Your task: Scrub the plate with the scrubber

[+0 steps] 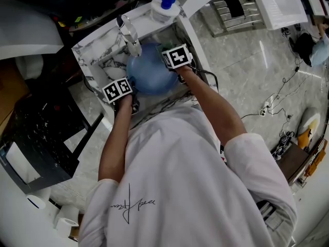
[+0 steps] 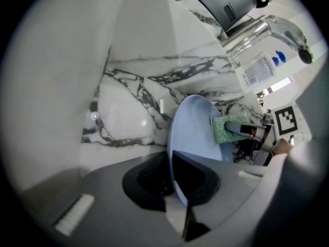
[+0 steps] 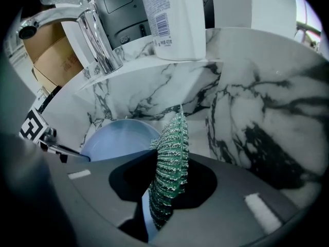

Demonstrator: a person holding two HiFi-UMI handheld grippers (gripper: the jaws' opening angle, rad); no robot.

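Note:
A pale blue plate is held over the marble sink. In the left gripper view the plate stands on edge between the jaws, and my left gripper is shut on its rim. My right gripper is shut on a green mesh scrubber, which rests flat against the plate's face. The left gripper view shows the scrubber on the plate's far side. In the head view the left gripper is at the plate's near left and the right gripper at its right edge.
A chrome faucet arches over the sink just behind the plate. A white bottle with a blue cap stands on the sink's back ledge. The marble sink walls close in on all sides.

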